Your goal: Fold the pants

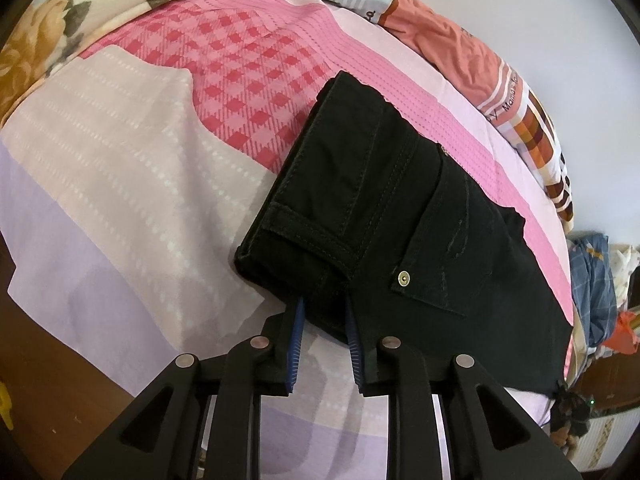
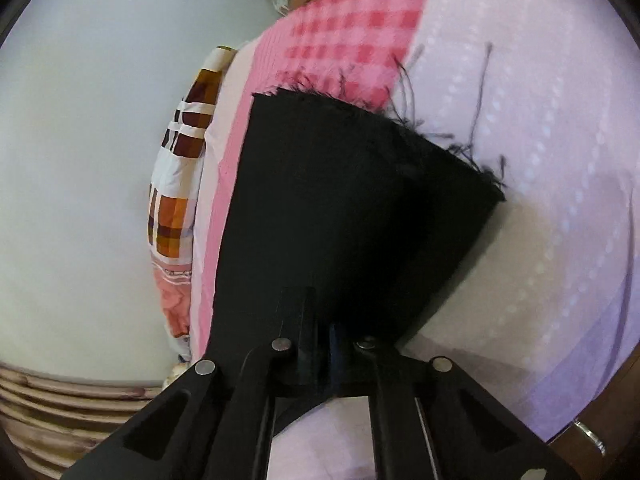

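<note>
Black pants (image 1: pixel 372 200) lying folded on the pink and lilac patchwork bedsheet (image 1: pixel 132 168), waistband end with its brass rivet (image 1: pixel 402 278) nearest the left tool (image 1: pixel 324 344), frayed hem end nearest the right one. Left tool nearly closed, blue pads (image 1: pixel 295 332) clamped on a thick fold of the waistband edge. Right tool (image 2: pixel 332 344) closed down tight on the dark cloth of the leg, the fabric fanning out ahead to the ragged hem (image 2: pixel 372 116); orange-checked bedding (image 2: pixel 172 216) bunched along the bed's wall side.
</note>
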Demonstrator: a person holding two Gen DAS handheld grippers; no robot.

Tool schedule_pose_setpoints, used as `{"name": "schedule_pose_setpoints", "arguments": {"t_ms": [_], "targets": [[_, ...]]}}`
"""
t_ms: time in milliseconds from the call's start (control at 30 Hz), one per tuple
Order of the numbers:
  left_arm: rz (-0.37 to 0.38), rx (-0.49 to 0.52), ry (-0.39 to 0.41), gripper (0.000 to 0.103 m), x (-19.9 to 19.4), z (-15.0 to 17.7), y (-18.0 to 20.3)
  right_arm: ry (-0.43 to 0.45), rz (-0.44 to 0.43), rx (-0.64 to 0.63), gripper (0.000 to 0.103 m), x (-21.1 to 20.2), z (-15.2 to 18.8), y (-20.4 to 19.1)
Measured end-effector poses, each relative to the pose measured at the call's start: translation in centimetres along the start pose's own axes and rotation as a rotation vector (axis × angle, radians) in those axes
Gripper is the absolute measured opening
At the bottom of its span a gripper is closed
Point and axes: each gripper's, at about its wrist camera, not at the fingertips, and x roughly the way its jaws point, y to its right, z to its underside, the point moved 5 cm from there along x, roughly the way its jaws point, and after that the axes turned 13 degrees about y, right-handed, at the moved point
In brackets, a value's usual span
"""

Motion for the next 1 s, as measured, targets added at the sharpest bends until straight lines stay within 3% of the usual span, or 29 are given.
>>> {"name": "schedule_pose_setpoints", "arguments": {"t_ms": [167,267,433,700,867,1000], "targets": [[0.007,0.003,-0.001,0.024,-0.1,0.0,0.0,0.026,-0.035,-0.082,0.004,-2.3,-0.5,-2.6],[0.014,-0.008,-0.003,0.024,-0.1,0.0,-0.1,0.034,-0.005,-0.094,0.004,-2.9,-0.9,-2.0],[0.009,0.019,0.003,0.024,-0.1,0.1,0.0,0.022,0.046,0.036,0.003,-2.1,-0.8,3.1],[0.008,0.025,-0.004,0.024,-0.2,0.2,0.2,0.039,0.045,-0.006,0.002,-2.5,-1.0,2.1],[0.014,0.026,-0.007,0.025,0.0,0.3,0.2,0.034,0.026,0.034,0.000,-2.1,-1.3,3.3],[0.023,0.021,-0.005,0.025,0.0,0.4,0.1,0.092,0.029,0.130,0.002,-3.5,-2.5,4.4]]}}
